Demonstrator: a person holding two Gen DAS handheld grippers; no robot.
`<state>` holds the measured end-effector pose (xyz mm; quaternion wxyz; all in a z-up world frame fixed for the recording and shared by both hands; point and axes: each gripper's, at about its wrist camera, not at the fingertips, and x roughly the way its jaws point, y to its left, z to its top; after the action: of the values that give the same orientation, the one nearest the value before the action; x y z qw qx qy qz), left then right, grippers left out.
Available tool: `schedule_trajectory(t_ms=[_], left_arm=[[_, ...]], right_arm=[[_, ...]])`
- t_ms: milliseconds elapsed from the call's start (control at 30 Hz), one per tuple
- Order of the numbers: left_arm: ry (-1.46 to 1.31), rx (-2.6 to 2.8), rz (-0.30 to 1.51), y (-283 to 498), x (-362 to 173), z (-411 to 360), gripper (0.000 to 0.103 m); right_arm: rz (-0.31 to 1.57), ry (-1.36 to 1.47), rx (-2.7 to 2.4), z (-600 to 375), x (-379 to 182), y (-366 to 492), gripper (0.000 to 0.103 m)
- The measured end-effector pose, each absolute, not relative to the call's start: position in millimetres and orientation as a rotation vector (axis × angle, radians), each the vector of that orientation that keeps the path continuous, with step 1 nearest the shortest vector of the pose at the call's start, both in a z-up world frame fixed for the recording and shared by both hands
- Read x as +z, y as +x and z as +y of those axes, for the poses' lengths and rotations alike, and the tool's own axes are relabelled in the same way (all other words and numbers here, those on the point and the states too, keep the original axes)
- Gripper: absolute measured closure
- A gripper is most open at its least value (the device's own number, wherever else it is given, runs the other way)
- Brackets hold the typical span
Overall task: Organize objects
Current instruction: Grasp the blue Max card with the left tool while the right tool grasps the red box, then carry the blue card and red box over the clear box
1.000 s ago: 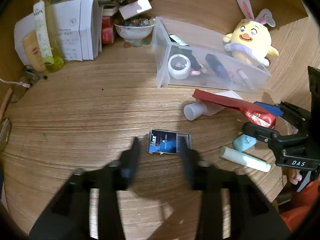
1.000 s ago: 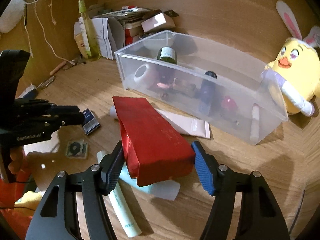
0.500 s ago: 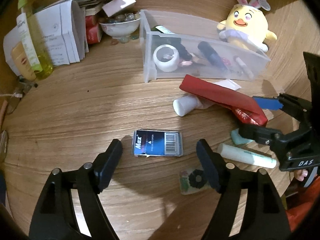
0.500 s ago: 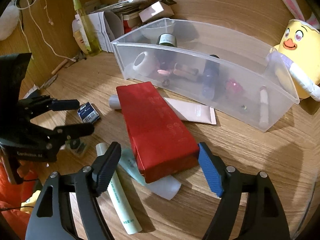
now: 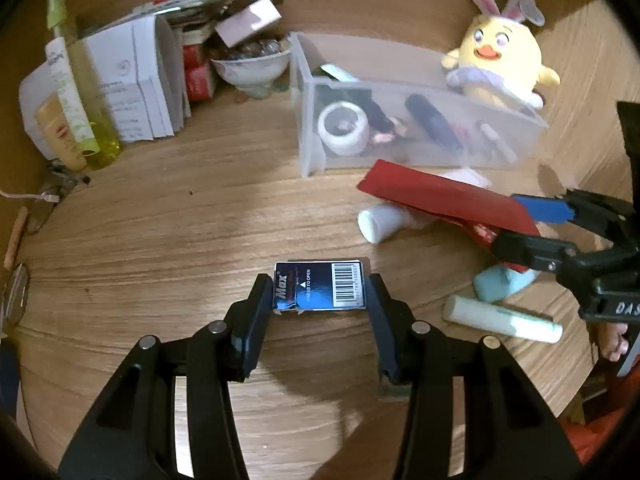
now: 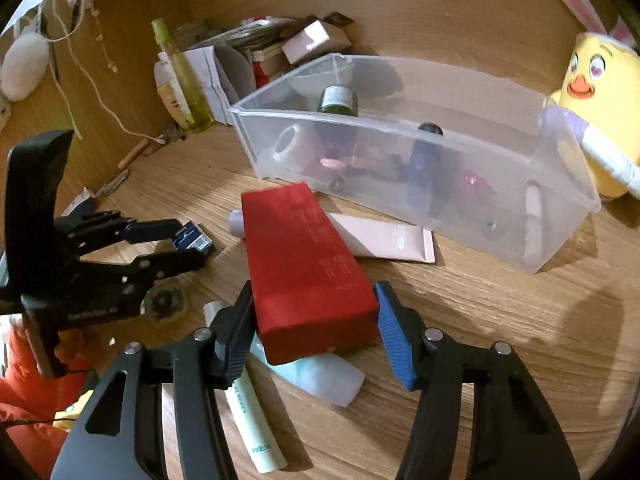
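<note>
A small dark-blue box with a barcode lies flat on the wooden table. My left gripper straddles it, jaws closing, both pads against its short ends. From the right wrist view the same box shows between the left gripper's tips. A long red box rests tilted on tubes. My right gripper holds its near end, jaws closing, black and blue pads touching its sides. In the left wrist view the red box runs into the right gripper.
A clear plastic bin with several small items stands behind, a yellow plush chick at its far end. A pinkish tube, a green tube and a pale-blue tube lie near the red box. Papers, a bowl and a yellow bottle crowd the back left.
Half a second ago both grippers stood wide around their boxes; now both have closed in. The red box, held up a second ago, was set down on the tubes.
</note>
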<state>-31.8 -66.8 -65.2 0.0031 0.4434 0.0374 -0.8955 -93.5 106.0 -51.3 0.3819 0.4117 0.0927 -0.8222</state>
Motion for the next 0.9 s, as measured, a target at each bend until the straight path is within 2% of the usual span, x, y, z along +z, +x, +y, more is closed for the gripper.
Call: schedule_trajectory(t_ms=[433, 900], left_arm=[[1.210, -2.875, 0.159, -20, -24, -63, 0.056], [1.075, -2.947, 0.196, -28, 13, -47, 0.056]], right_arm=[[0.260, 0.906, -2.144, 113, -20, -66, 0.050], [0.185, 0.791, -2.183, 141, 16, -62, 0.050]])
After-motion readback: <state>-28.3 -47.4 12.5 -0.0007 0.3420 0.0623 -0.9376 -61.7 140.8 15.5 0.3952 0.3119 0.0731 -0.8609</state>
